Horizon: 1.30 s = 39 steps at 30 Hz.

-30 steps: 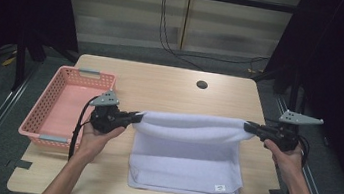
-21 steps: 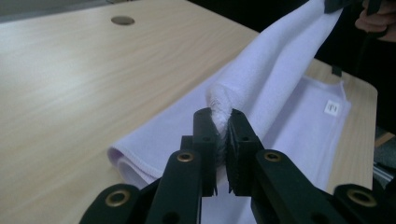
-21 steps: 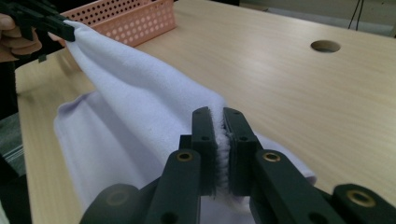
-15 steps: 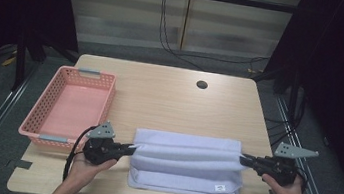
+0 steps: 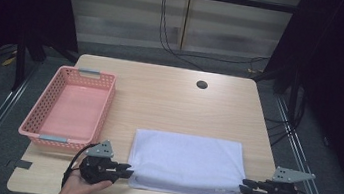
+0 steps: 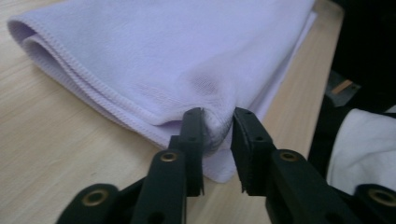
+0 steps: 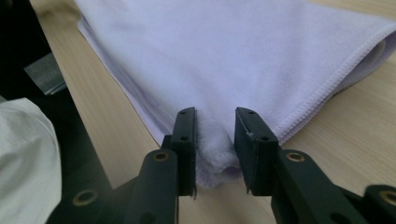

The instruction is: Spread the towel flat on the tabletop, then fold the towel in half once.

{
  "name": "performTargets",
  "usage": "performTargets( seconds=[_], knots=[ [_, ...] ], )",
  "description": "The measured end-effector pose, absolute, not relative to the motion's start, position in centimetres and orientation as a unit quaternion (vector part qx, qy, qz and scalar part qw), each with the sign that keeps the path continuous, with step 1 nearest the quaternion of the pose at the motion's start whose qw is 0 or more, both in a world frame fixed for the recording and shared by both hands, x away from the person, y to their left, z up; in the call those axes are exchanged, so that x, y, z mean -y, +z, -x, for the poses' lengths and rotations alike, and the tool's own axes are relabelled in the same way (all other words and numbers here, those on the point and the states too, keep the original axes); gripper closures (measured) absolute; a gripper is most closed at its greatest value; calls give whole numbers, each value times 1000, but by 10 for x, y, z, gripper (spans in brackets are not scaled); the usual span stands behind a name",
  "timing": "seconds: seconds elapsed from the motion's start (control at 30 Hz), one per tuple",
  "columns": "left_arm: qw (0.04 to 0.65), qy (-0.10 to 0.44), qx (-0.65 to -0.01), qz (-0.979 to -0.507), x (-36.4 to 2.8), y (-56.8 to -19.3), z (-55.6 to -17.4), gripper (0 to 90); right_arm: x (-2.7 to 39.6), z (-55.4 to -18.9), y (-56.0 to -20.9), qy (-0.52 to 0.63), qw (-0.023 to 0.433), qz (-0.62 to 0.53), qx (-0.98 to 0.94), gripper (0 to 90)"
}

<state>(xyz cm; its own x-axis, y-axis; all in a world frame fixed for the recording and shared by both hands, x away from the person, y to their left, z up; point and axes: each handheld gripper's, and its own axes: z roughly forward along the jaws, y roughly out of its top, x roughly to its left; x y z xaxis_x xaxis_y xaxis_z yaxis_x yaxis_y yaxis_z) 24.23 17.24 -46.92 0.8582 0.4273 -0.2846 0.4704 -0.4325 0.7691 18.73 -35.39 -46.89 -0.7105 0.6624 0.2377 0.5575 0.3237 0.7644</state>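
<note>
From the high view I see the whole table [image 5: 170, 97], pale wood grain with a dark round hole [image 5: 202, 85] near its far edge, and a pink perforated plastic basket [image 5: 53, 104] along its left side; the gripper views give none of that but do give the cloth's detail. The towel [image 5: 186, 162] lies folded flat as a wide rectangle on the near half of the table, right of the basket and well apart from it. In the left gripper view the towel [image 6: 177, 60] is soft lavender-white terry with a stitched hem, its layers stacked and one fold rounded at the far corner. The left gripper [image 5: 120, 172] sits at the towel's near left corner; its jaws have just been opening and now stand apart, with a puckered tip of the corner between them, touching one pad's inner face but not pinched. The right gripper [image 5: 246, 186] sits at the near right corner; in its own view the towel [image 7: 243, 51] shows the same hemmed edge, and its jaws too have just been opening, apart now, with a small crumpled nub of cloth loose between them. A white sleeve [image 6: 366, 144] shows beyond the table edge in the left gripper view.
</note>
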Motion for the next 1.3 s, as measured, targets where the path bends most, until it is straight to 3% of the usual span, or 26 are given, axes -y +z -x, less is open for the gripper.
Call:
performTargets(
  seconds=[0.07,0.23,0.53,0.7,1.0,1.13,1.3],
  knots=[
    [481,-26,-273,-833,-175,-465,-247,642,353,-187,-464,454,71,-382,-802,605],
    [462,4,-306,-833,-167,-467,-272,652,346,-198,-464,443,87,-405,-795,528],
    [401,-1,-310,-862,-145,-493,-304,599,315,-231,-491,365,91,-432,-820,395],
    [402,2,-316,-859,-142,-494,-305,628,307,-226,-494,330,136,-417,-836,453],
    [407,-21,-291,-866,-113,-494,-308,589,338,-226,-493,332,135,-452,-817,504],
    [411,-25,-296,-862,-107,-488,-310,467,343,-218,-487,351,140,-452,-808,428],
    [411,5,-318,-854,-114,-482,-320,390,334,-203,-472,407,138,-446,-785,383]
  ],
)
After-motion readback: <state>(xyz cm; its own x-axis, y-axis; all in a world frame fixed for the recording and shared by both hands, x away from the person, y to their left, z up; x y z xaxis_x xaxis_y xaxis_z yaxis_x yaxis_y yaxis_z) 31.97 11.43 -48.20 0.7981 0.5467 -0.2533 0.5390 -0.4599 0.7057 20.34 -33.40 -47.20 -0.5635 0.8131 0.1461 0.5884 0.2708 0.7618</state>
